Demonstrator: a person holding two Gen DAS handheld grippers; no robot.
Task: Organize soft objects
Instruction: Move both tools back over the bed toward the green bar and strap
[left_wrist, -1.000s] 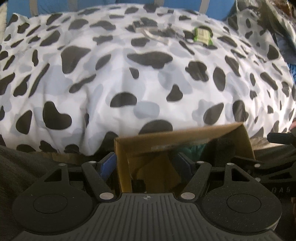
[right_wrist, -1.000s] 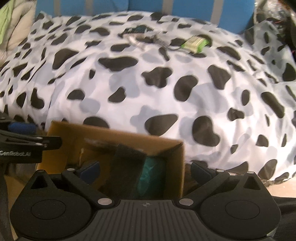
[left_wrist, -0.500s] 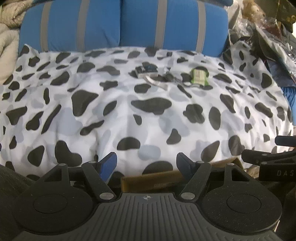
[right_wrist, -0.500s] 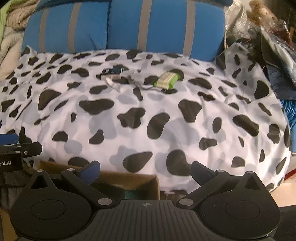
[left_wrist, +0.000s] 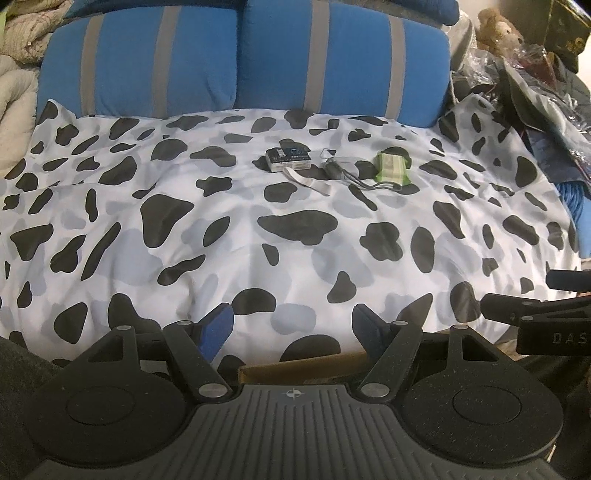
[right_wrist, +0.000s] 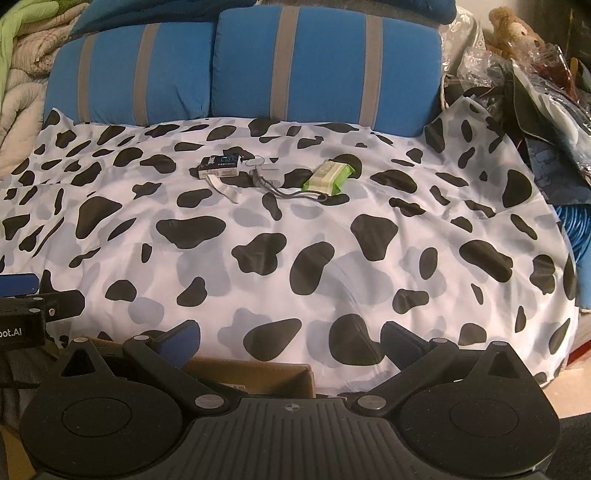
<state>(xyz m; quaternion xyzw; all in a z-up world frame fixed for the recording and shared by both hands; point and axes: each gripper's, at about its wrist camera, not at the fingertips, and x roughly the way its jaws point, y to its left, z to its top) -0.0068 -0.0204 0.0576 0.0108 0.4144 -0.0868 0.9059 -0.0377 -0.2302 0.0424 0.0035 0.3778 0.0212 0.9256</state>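
A cow-print quilt (left_wrist: 258, 229) covers the bed, also in the right wrist view (right_wrist: 295, 240). Two blue pillows with grey stripes (left_wrist: 236, 59) stand at its head (right_wrist: 240, 62). My left gripper (left_wrist: 291, 325) is open and empty above the quilt's near edge. My right gripper (right_wrist: 291, 338) is open and empty beside it. A cardboard box rim (left_wrist: 303, 365) shows just below the left fingers and under the right gripper (right_wrist: 255, 376); its contents are hidden.
On the far quilt lie a small dark box (left_wrist: 288, 158), a cord with a grey strap (left_wrist: 343, 173) and a green packet (left_wrist: 391, 168). Bags and clutter pile at the right (left_wrist: 535, 74). Folded blankets sit at the left (right_wrist: 22, 66).
Both grippers have risen and tilted up from the cardboard box. The box, which filled the lower view, now shows only as a rim. The pillows have come into view.
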